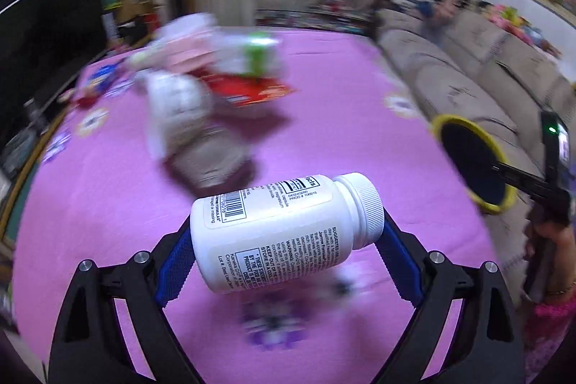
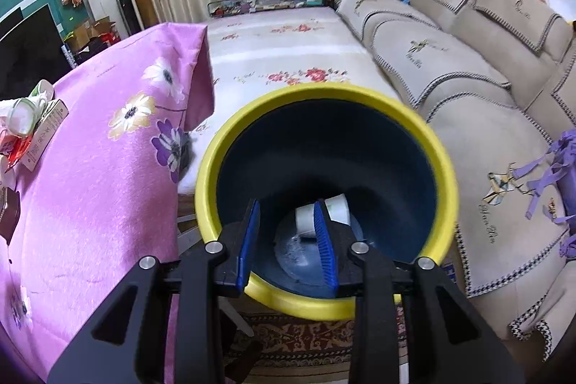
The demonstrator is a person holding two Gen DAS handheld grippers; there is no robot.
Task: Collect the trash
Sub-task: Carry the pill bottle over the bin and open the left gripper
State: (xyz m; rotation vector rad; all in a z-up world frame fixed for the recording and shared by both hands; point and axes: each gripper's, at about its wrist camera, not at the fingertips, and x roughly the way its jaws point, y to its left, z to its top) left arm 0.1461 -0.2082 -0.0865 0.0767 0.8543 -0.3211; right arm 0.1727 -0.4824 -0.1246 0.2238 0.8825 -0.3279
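Gripping a white bottle [image 1: 284, 233], wide left jaws; right jaws pinch bin rim [image 2: 306, 306].

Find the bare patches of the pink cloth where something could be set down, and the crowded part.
Bare: pink cloth between the white bottle and the trash pile, and right toward the sofa. Crowded: the pile itself.

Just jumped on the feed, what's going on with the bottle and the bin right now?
A person is collecting trash with two handheld grippers. The left gripper holds a white pill bottle sideways between its jaws, lifted above the pink flowered cloth. The right gripper grips the near rim of the yellow-rimmed bin, which already holds a white cup. More trash is piled on the cloth.
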